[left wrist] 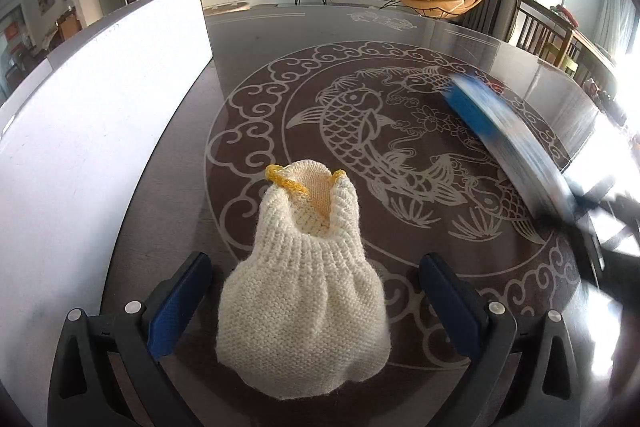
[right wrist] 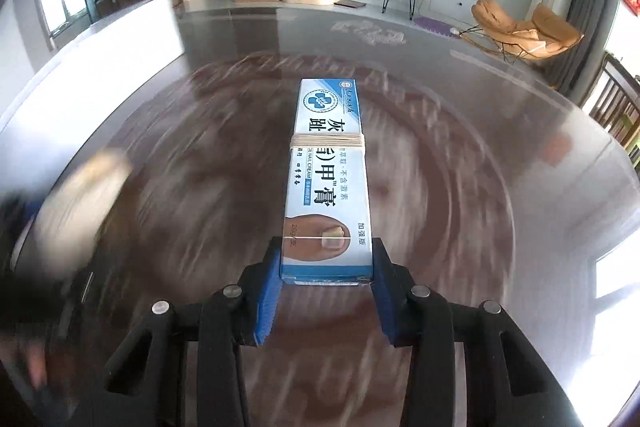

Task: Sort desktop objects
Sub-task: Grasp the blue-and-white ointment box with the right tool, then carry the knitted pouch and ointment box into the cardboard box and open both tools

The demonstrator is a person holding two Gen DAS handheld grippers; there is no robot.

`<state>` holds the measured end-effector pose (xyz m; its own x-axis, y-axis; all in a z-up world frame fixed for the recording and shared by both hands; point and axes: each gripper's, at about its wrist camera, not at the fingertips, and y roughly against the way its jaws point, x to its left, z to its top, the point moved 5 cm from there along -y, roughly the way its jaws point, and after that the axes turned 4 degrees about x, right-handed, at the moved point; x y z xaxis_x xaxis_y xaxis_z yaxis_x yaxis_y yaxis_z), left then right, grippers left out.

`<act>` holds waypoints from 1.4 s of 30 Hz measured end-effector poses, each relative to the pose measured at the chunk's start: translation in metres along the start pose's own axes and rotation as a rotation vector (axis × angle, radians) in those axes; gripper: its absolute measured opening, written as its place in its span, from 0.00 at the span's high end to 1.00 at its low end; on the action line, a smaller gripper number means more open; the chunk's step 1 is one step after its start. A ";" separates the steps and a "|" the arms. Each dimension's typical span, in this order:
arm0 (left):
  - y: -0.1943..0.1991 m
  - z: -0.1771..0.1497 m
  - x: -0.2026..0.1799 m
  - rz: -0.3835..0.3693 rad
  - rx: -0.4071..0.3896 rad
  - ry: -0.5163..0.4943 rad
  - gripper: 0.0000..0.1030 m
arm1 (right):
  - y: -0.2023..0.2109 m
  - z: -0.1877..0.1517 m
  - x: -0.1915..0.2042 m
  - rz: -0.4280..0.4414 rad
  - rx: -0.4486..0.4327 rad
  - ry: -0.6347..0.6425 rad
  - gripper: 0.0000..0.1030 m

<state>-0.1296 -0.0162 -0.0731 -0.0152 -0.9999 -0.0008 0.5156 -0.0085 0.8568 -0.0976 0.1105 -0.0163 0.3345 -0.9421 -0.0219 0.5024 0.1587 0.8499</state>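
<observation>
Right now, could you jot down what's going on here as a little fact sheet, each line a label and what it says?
Left gripper: open, fingers either side of the cream knitted pouch, not pressing it
Right gripper: shut on the nail cream box, a rubber band around its middle
Surface: dark table with a carp pattern
Left edge: white board standing upright
Blur: the table looks streaked in the right wrist view

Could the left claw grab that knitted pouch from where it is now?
Probably yes. The cream knitted pouch lies on the table right between the left claw's open fingers, with a gap on each side and nothing in between. The right claw is off to the side, clamped on a nail cream box.
</observation>
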 end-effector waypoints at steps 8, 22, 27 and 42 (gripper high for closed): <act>0.000 -0.001 -0.001 -0.018 0.011 -0.022 0.00 | 0.042 -0.071 0.007 0.019 0.025 -0.088 0.16; 0.003 0.014 0.000 -0.043 0.032 -0.114 0.56 | 0.025 -0.024 0.013 0.069 0.157 -0.098 0.60; 0.047 0.013 0.000 -0.165 -0.041 -0.038 0.58 | 0.060 -0.018 0.014 0.155 0.105 -0.188 0.60; 0.180 0.013 0.230 0.034 -0.166 0.236 0.57 | 0.128 0.140 0.278 0.504 -0.061 0.110 0.60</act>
<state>-0.0513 -0.2476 0.0880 0.1941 -0.9748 -0.1097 0.6460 0.0428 0.7621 -0.0521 -0.1724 0.1603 0.6273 -0.7082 0.3241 0.3020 0.6048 0.7369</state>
